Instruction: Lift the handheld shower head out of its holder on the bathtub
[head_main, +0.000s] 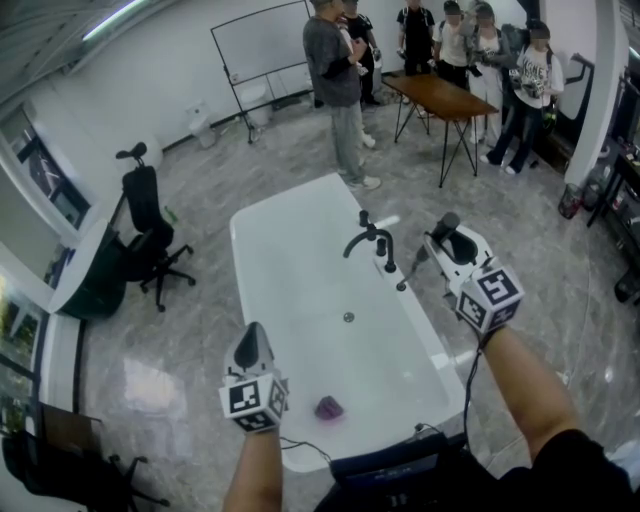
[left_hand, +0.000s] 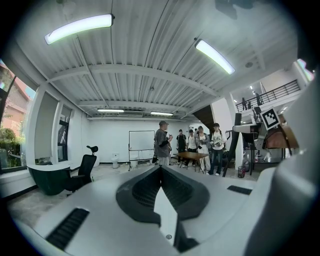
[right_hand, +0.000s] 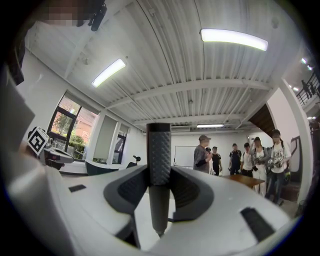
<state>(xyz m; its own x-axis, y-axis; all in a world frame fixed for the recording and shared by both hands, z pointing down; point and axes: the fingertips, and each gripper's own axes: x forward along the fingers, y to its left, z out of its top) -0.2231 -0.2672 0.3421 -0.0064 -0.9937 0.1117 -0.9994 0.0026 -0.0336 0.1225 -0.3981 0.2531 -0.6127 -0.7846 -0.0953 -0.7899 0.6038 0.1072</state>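
A white bathtub (head_main: 250, 240) lies below me with a black tap set (head_main: 368, 238) on its right rim. My right gripper (head_main: 445, 225) hovers over that rim just right of the tap, shut on the slim dark handheld shower head (head_main: 412, 268), whose lower end hangs toward the rim. In the right gripper view the shower head (right_hand: 159, 165) stands upright between the pads of the right gripper (right_hand: 160, 167), knurled part on top. My left gripper (head_main: 252, 335) is over the tub's near left side. Its jaws meet with nothing between them (left_hand: 160, 168).
A small purple object (head_main: 329, 407) lies in the tub near its front end, past the drain (head_main: 348, 317). A black office chair (head_main: 150, 235) stands left of the tub. Several people, a wooden table (head_main: 440, 95) and a whiteboard (head_main: 262, 45) are beyond it.
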